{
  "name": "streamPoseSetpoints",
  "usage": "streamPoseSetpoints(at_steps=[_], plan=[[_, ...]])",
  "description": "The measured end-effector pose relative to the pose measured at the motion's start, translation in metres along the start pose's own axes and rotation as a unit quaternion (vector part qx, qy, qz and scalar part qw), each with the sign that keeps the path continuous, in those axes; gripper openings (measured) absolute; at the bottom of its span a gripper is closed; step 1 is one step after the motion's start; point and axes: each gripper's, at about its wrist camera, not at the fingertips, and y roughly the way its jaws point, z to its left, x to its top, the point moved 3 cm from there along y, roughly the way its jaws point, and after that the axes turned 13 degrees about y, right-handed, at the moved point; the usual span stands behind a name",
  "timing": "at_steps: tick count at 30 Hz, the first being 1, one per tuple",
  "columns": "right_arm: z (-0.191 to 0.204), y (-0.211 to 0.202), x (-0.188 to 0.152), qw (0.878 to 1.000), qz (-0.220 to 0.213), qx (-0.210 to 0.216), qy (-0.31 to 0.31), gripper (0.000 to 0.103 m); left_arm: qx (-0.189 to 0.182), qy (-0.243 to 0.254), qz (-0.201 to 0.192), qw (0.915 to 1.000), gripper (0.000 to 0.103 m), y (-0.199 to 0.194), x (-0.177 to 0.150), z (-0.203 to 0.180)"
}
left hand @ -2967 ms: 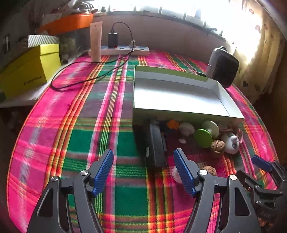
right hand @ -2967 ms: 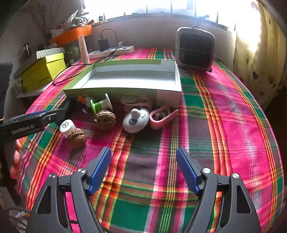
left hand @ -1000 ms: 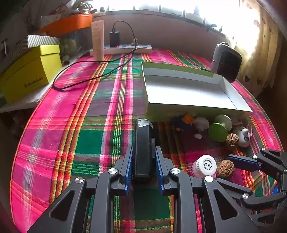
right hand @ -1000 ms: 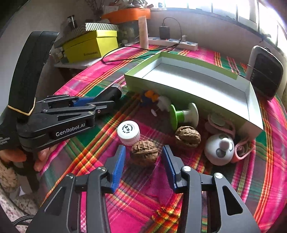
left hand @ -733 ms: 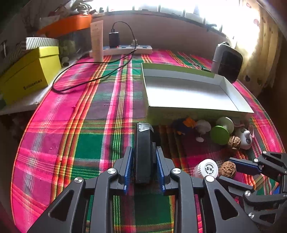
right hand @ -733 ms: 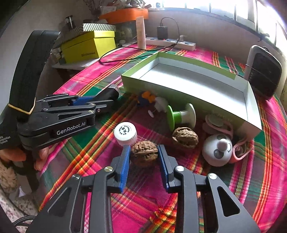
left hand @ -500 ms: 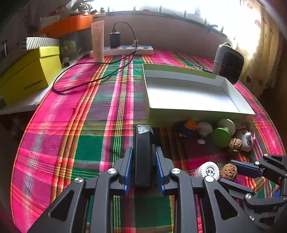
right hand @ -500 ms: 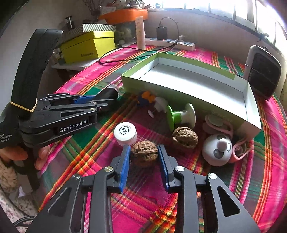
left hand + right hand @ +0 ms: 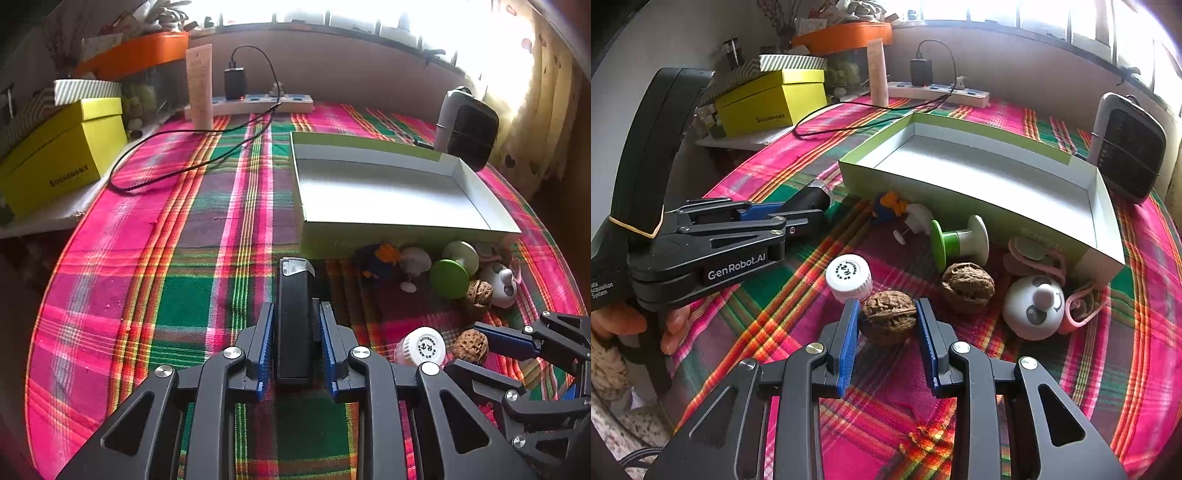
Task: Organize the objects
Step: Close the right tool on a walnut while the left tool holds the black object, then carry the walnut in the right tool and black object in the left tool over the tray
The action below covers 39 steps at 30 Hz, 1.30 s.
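Blue-padded right gripper (image 9: pixel 886 325) clamps the walnut (image 9: pixel 889 316); left gripper (image 9: pixel 295 343) clamps the black flashlight (image 9: pixel 294 317). Lift both straight up, clearing the green box (image 9: pixel 1108 236) wall.

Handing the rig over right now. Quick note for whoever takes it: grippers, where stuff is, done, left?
Left hand-held gripper: shut on the black flashlight, which lies on the plaid cloth.
Right hand-held gripper: jaws have just closed on the near walnut, still on the cloth beside the white bottle.
Green box: open and empty.
Loose in front of the box: second walnut, green spool, panda toy, pink clip, small blue-orange toy, white mushroom piece.
Done: nothing boxed yet.
Left: likely move both held items into the box, then the rest.
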Motion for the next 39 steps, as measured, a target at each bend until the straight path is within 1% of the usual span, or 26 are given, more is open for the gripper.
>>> streamPoseSetpoints(at_steps=[10,19,22,29,36,39], plan=[[-0.004,-0.014,0.009,1.0,-0.021,0.007,0.009,0.032,-0.002,0.007,-0.017,0.9998,0.021,-0.015,0.009,-0.001],[-0.013,-0.029,0.033,0.999,-0.05,0.0,0.018,0.032,-0.023,0.017,-0.031,0.9991,0.021,-0.022,0.032,-0.004],[-0.019,-0.03,0.046,0.998,-0.054,-0.014,0.027,0.032,-0.025,0.023,-0.036,0.9988,0.021,-0.019,0.043,-0.006],[-0.034,-0.024,0.075,0.996,-0.066,-0.028,0.049,0.032,-0.036,0.023,-0.042,0.9982,0.021,-0.008,0.066,-0.007],[-0.051,-0.004,0.096,0.995,-0.062,-0.05,0.06,0.032,-0.043,0.027,-0.026,0.9984,0.021,0.018,0.082,-0.008],[-0.061,0.01,0.107,0.995,-0.054,-0.057,0.069,0.032,-0.042,0.027,-0.019,0.9986,0.021,0.028,0.089,-0.009]])
